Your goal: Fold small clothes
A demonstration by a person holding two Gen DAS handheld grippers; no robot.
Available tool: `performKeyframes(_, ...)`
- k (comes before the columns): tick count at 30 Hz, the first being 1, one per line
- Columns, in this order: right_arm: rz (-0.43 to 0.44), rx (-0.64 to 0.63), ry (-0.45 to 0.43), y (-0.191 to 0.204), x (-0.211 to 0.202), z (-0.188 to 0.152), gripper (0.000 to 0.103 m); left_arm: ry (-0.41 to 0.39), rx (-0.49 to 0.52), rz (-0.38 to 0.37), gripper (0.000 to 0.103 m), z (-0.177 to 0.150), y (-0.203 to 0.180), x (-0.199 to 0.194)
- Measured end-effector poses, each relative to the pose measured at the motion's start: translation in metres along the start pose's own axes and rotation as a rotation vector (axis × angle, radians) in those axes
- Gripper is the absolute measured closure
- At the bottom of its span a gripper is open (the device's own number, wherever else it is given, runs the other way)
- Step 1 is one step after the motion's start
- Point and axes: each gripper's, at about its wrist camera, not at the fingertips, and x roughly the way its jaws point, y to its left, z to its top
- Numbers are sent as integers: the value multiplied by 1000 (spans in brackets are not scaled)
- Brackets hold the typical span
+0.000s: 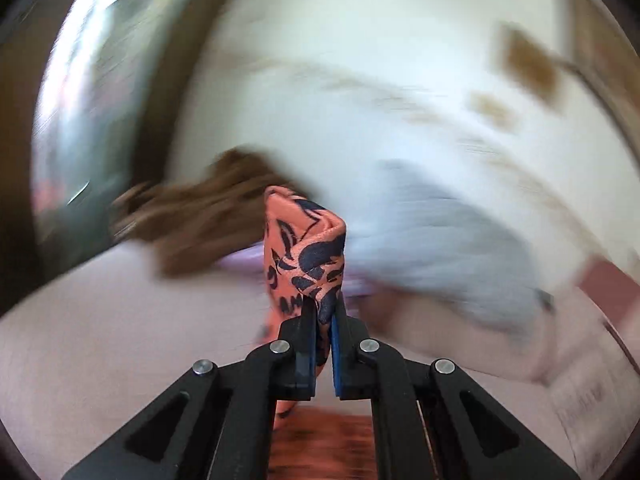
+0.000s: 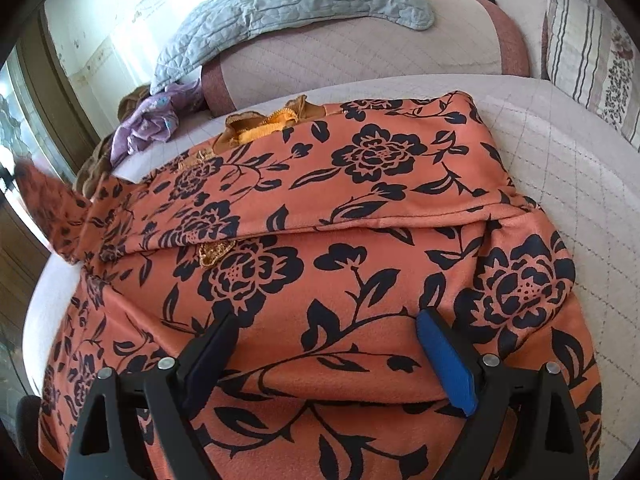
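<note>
Our left claw (image 1: 323, 312) pinches a corner of the orange flowery dress (image 2: 360, 248) so we can fold it over. The dress lies spread on the bed (image 2: 540, 140). Our right claw (image 2: 324, 344) hangs wide open just above it.

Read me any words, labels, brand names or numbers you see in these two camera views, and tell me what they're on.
None can be read in either view.
The orange floral garment carries only a flower print, no lettering.
The striped pillow shows stripes and floral patterns only.
The left wrist view is motion-blurred; the cloth in the left gripper shows no text.
</note>
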Motion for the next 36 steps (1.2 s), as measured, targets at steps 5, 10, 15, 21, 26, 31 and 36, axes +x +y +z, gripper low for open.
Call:
performKeyframes(5, 61, 55, -26, -11, -5, 0, 10, 17, 220, -252, 97, -38, -173, -22)
performKeyframes(10, 116, 102, -46, -19, -10, 0, 10, 302, 380, -365, 46, -144, -275, 34)
performKeyframes(15, 179, 150, -49, -28, -16, 3, 11, 570, 481, -240, 16, -221, -249, 67)
performKeyframes(21, 263, 261, -93, -42, -47, 25, 11, 457, 265, -78, 16, -189, -127, 22)
performKeyframes(26, 210, 333, -45, -56, -22, 83, 12, 487, 93, 95, 16, -185, -34, 20)
performKeyframes(31, 90, 402, 156, -62, 40, 106, 55, 480, -37, 133, 16, -195, 16, 5)
performKeyframes(36, -46, 217, 137, -16, 28, 123, 98, 471, -69, 130, 16, -196, 35, 6)
